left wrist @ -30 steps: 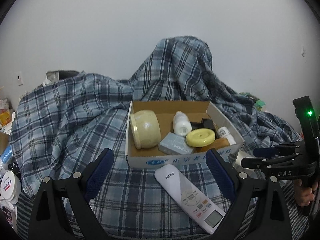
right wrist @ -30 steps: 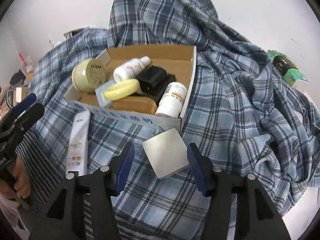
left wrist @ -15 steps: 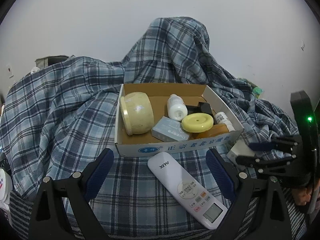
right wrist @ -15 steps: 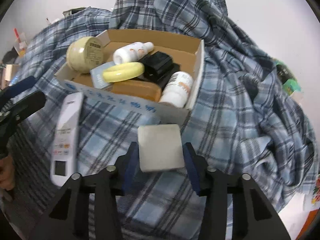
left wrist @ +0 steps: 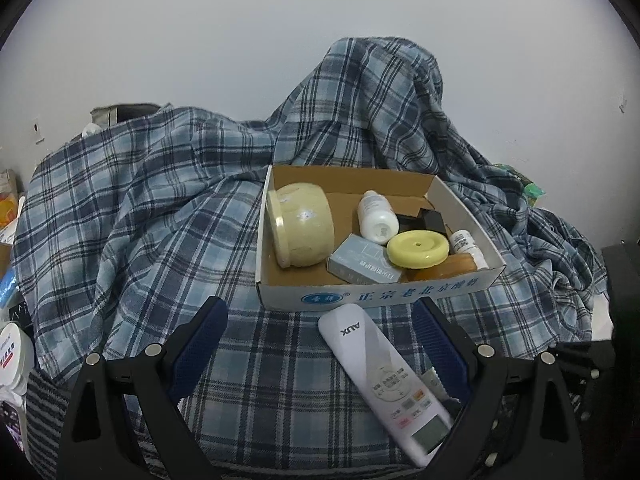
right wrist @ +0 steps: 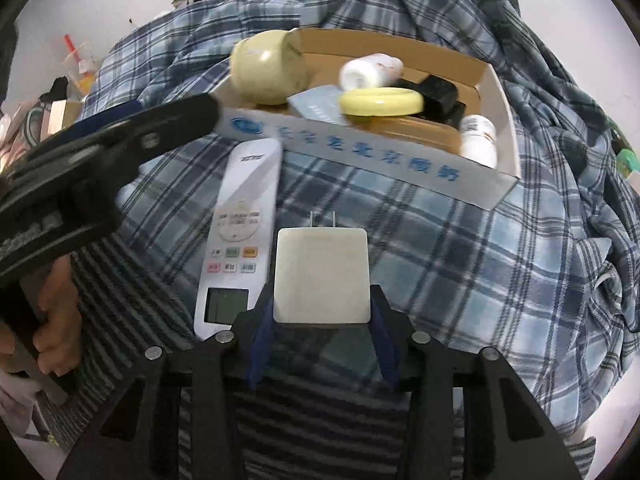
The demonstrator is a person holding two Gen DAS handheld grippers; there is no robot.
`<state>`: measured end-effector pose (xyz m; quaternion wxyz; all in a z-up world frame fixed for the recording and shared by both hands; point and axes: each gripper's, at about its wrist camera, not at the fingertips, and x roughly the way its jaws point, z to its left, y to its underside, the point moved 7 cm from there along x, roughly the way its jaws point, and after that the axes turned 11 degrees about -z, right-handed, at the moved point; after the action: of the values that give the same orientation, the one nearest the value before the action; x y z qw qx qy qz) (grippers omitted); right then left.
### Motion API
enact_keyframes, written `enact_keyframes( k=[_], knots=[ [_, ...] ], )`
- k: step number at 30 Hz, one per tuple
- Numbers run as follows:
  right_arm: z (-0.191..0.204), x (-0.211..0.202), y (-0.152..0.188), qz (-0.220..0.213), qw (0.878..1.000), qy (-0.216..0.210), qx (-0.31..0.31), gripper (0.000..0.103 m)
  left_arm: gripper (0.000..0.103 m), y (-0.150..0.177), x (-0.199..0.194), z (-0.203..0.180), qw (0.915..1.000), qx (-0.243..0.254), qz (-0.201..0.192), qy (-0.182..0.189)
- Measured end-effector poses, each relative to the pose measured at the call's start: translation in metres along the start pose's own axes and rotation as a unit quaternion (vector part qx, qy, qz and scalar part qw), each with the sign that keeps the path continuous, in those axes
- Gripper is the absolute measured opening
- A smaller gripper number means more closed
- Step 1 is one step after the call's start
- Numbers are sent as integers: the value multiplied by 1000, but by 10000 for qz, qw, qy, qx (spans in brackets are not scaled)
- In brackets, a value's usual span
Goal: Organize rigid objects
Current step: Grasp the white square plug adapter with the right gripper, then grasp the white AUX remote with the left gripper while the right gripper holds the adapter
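My right gripper [right wrist: 322,330] is shut on a flat white plug charger [right wrist: 320,276], prongs pointing away, held just above the plaid cloth to the right of a white AUX remote [right wrist: 240,232]. Behind them stands the open cardboard box [right wrist: 360,148]. In the left wrist view the box [left wrist: 376,296] holds a cream jar on its side [left wrist: 300,224], a white bottle [left wrist: 376,220], a yellow round lid [left wrist: 418,248], a grey carton [left wrist: 360,264] and a black block [left wrist: 428,220]. My left gripper [left wrist: 318,314] is open, with the remote [left wrist: 384,376] lying between its fingers, untouched.
A blue plaid cloth [left wrist: 160,220] covers the surface and rises in a heap behind the box against the white wall. Striped fabric [right wrist: 132,304] lies along the near edge. Jars and packets [left wrist: 10,352] crowd the far left. A green packet [left wrist: 528,188] lies at the right.
The right gripper closed on the charger, which lay on the cloth by the box's right corner, and carried it left beside the remote. The left gripper stayed open and turned slightly.
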<state>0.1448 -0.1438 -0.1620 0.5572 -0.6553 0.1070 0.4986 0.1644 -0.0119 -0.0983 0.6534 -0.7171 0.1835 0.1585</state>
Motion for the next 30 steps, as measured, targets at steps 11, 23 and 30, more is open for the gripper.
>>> enact_keyframes(
  k=[11,23,30],
  knots=[
    [7,-2,3,-61,9995,-144,285,43,95,14,18,24,9958,-516,751,54],
    [-52,-15,8,-276,9969,704,238,48,95,31,24,-5,9909,85,1288,388],
    [-56,-14,0,-484,9965,654,215,49,95,49,9,-26,9850,390,1568,604]
  ],
)
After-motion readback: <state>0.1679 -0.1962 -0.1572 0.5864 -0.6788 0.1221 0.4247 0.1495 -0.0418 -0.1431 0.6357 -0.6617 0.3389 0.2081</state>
